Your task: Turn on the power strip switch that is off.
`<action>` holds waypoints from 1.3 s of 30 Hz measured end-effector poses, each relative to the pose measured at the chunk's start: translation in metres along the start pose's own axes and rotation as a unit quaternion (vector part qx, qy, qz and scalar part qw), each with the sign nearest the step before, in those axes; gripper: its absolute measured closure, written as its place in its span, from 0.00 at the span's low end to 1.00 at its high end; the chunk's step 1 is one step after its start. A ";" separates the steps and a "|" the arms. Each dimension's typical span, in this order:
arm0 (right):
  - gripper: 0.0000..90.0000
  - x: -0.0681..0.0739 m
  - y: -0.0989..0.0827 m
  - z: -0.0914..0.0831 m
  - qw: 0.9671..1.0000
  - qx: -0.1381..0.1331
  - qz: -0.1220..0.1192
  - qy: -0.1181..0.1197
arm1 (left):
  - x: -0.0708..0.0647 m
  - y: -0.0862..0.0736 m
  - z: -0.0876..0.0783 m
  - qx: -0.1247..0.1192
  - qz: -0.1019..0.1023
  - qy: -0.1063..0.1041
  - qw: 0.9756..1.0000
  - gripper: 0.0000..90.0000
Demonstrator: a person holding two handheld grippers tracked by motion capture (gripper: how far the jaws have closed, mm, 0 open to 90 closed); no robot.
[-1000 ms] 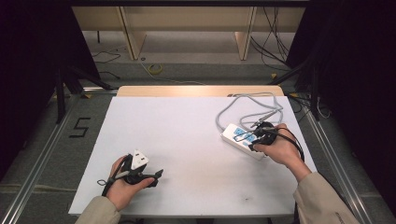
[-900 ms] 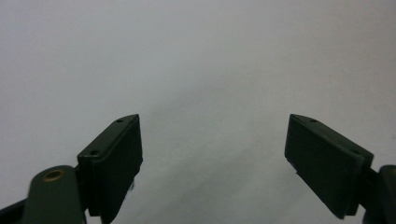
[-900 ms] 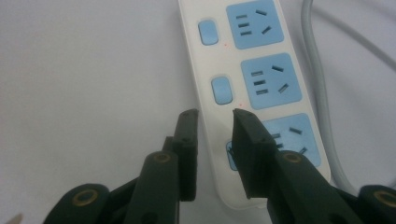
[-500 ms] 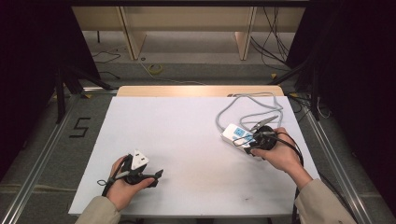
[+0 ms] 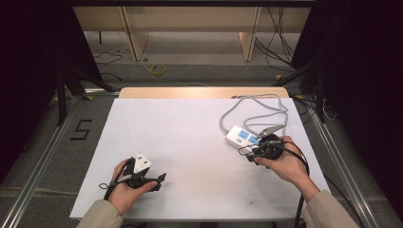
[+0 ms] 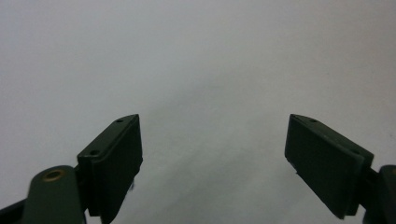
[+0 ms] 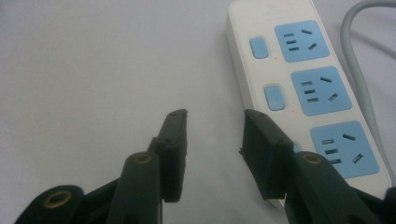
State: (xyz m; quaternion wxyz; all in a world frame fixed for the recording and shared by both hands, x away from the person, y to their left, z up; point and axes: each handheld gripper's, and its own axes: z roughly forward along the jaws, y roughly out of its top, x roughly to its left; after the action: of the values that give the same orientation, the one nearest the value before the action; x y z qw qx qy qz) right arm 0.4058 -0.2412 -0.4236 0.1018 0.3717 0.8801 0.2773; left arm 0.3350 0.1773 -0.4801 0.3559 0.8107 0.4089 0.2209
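Nearest the person, the left tool rests low on the white desk in the left hand, its jaws wide apart with nothing between them; in the left gripper view, bare desk surface lies between and beyond the two pads.

Farther out on the right side, the right tool sits just beside the near end of the strip. Its jaws have just been opening, and in the right gripper view they stand apart with bare desk between the pads; one jaw lies over the strip's near edge, but nothing is clamped. By my reading, the step in hand is a release of the strip, or a fresh line-up on it.

If the strip is to be taken again, the next move would call for setting the jaws across its narrow body, one pad on each long side, clear of the switches, before closing.

The strip is a white bar lying flat at the desk's right, angled away from the person. Its face carries three blue sockets in a row, with small blue switches alongside them. A grey cord runs from its far end and loops loosely toward the desk's far right corner, with the plug lying beside the strip.
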 end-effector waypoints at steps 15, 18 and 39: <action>0.62 0.013 -0.021 -0.001 0.998 -0.054 -0.001 0.010 | -0.001 -0.001 0.000 0.002 0.000 0.000 1.000 0.21; 0.61 0.014 -0.026 0.000 0.998 -0.060 -0.002 0.016 | -0.001 -0.001 0.000 0.002 0.000 -0.001 1.000 0.21; 0.60 0.022 -0.056 0.004 0.993 -0.116 0.002 0.034 | -0.002 -0.002 0.001 0.003 -0.003 -0.002 1.000 0.21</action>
State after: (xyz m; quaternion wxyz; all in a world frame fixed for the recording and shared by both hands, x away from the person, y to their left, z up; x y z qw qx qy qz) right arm 0.3585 -0.2556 -0.4579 0.1136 0.3498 0.8440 0.3903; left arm 0.3333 0.1760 -0.4829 0.3549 0.8112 0.4109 0.2169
